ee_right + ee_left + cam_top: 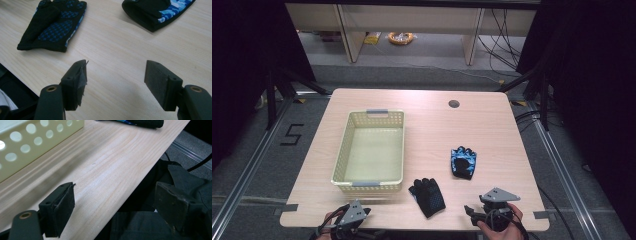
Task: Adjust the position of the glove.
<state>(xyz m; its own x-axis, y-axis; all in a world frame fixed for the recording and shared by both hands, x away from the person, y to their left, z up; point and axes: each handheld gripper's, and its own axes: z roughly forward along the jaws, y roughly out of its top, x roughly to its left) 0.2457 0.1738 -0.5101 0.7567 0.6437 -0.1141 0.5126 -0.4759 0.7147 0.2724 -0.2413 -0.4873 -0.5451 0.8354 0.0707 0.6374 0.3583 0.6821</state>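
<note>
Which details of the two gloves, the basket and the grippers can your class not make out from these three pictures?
- Black glove: right gripper view, its fingertips are cut off by the top edge.
- Blue-patterned glove: left gripper view, the top edge leaves just a sliver; any print is too small in the high view.
- Basket: left gripper view, cut off at a corner, inside unseen.
- Left gripper: high view, its grey plate covers the jaws.

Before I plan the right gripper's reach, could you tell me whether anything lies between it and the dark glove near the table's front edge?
Nothing visible does. The right gripper is open over bare table, and the dark glove lies flat ahead. The blue-patterned glove sits off to the side, apart from that path.
</note>
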